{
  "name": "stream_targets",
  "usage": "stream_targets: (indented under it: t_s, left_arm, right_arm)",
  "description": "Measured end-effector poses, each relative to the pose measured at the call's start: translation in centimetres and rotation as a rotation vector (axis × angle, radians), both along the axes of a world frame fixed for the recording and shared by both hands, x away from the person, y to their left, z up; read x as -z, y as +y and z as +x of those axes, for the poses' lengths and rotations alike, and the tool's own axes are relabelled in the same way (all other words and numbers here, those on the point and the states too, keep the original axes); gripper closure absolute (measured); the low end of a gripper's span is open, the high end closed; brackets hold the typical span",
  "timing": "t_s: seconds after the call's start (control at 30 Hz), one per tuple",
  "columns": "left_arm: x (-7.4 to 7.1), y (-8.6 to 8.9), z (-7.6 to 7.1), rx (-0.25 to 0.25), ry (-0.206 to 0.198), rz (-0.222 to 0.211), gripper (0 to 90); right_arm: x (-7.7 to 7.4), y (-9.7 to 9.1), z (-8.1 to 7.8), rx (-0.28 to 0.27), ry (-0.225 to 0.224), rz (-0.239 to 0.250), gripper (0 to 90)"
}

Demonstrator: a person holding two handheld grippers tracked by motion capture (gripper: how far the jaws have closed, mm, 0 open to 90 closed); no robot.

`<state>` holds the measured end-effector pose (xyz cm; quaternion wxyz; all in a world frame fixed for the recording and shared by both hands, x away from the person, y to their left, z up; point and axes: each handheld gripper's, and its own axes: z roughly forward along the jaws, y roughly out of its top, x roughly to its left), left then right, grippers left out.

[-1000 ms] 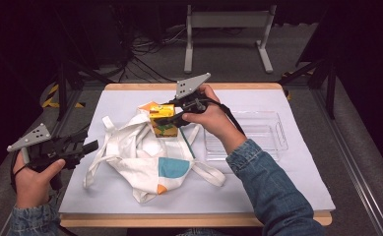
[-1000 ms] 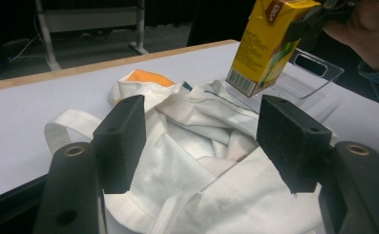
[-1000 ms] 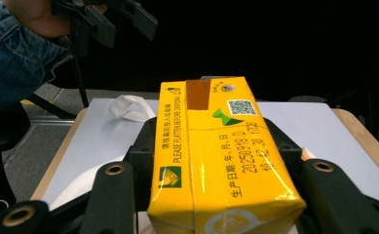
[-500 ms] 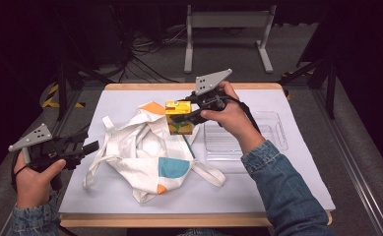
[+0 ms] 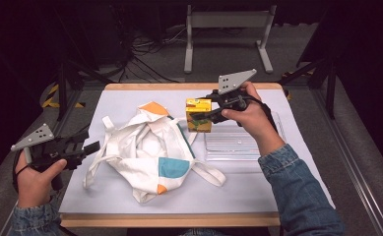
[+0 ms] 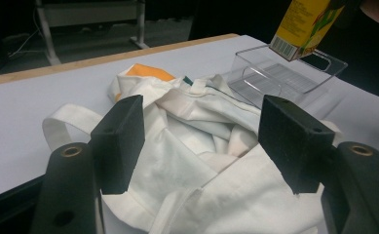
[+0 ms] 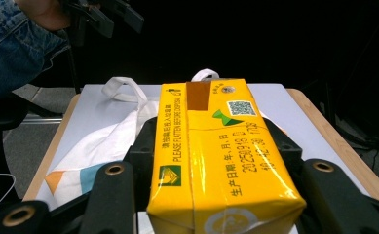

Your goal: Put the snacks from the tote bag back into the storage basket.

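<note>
Left gripper (image 5: 91,146) sits just off the tote bag's (image 5: 152,152) left edge, jaws spread wide with nothing in them. Right of the bag, the right gripper (image 5: 199,117) is clamped on a yellow juice carton (image 5: 198,114), held up beside the clear tray (image 5: 238,143).

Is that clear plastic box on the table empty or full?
Empty. The clear box shows just its ribbed bottom in the left gripper view; the yellow carton hangs above it, held by the right gripper.

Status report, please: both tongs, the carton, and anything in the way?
Right tongs shut on yellow carton, held above table. Left tongs open, beside white bag. Clear tray empty, path unobstructed.
</note>
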<state>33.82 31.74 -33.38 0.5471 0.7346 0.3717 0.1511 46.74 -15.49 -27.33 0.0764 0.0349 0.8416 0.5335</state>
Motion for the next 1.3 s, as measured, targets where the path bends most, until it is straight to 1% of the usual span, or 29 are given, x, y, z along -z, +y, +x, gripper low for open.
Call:
stream_targets:
  t_s: [0.2,0.47,0.6,0.77,0.9,0.93,1.17,1.3]
  left_arm:
    - [0.1,0.0,0.1,-0.002,0.004,0.007,32.9]
    - [0.1,-0.1,0.1,-0.002,0.009,0.008,31.4]
    - [0.2,0.0,0.1,-0.003,0.01,0.008,31.2]
    - [0.2,-0.1,0.2,-0.004,0.015,0.008,30.8]
    - [0.2,-0.1,0.2,-0.002,0.016,0.013,30.2]
    - [0.2,-0.1,0.2,-0.002,0.016,0.013,30.2]
    - [0.2,-0.2,0.2,-0.003,0.018,0.012,30.0]
    - [0.2,-0.2,0.2,-0.001,0.016,0.015,29.8]
  right_arm:
    - [0.0,-1.5,0.0,0.029,-0.002,-0.003,51.7]
    - [0.5,-2.9,0.2,0.061,-0.006,-0.015,51.7]
    - [0.6,-3.4,0.3,0.068,-0.002,-0.01,51.7]
    - [1.1,-4.3,0.6,0.096,0.002,-0.015,51.7]
    - [1.7,-4.8,0.6,0.11,0.005,-0.031,51.7]
    - [1.7,-4.8,0.6,0.11,0.005,-0.031,51.7]
    - [3.2,-5.5,0.7,0.118,0.017,-0.027,51.7]
    - [3.9,-5.8,0.8,0.12,0.02,-0.035,51.7]
